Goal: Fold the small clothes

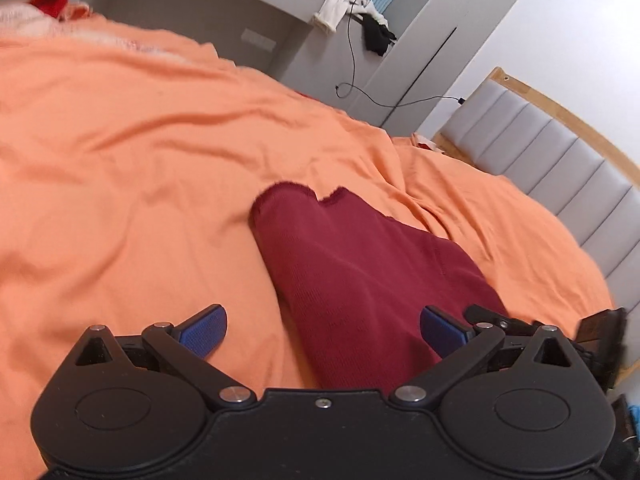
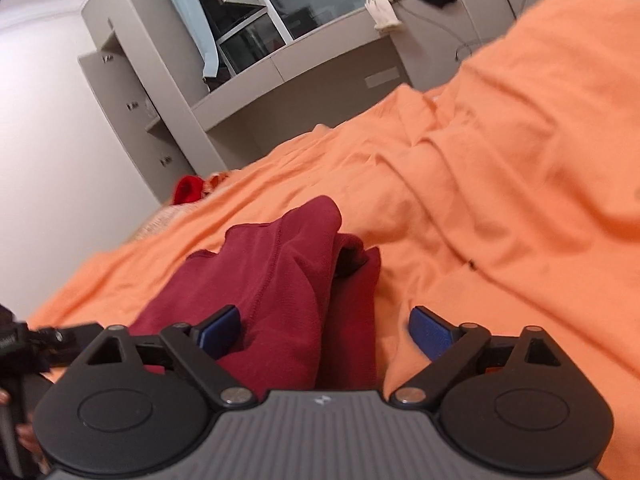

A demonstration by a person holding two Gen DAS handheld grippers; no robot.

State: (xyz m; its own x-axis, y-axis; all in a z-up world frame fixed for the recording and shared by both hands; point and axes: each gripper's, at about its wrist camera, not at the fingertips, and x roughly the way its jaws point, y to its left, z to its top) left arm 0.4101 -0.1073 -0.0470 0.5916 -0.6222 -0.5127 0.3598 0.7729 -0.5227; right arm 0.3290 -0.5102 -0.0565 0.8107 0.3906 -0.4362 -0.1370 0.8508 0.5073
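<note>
- Left gripper (image 1: 323,330): jaws stand wide apart, blue pads (image 1: 204,332) clear of any cloth. Nothing is clamped.
- Right gripper (image 2: 324,330): jaws likewise spread, with nothing pinched between the blue pads (image 2: 430,332). Its left pad sits in front of the cloth; whether it touches cannot be told.
- Dark red garment (image 1: 360,280): lies on the orange bedsheet (image 1: 120,160), reaching from under both grippers outward. Its near end is cut off by the gripper bodies in both views.
- In the left wrist view the garment's far edge shows a notch between two rounded lobes; what kind of garment it is cannot be made out.
- In the right wrist view the same garment (image 2: 280,272) is bunched, one layer lapped over another with a dark gap between the folds.
- Bedsheet is creased and blurred toward the frame edges.
- Bright red item (image 2: 187,190) at the far edge of the bed: small, blurred, not identifiable.
- Padded grey headboard (image 1: 560,168) is partly cut off at the right.
- Pale and black cloths (image 1: 352,12) hang over the grey cabinet; a thin cable (image 1: 352,60) trails below them.
- At the lower left of the right wrist view, dark equipment (image 2: 24,344) intrudes, indistinct.
</note>
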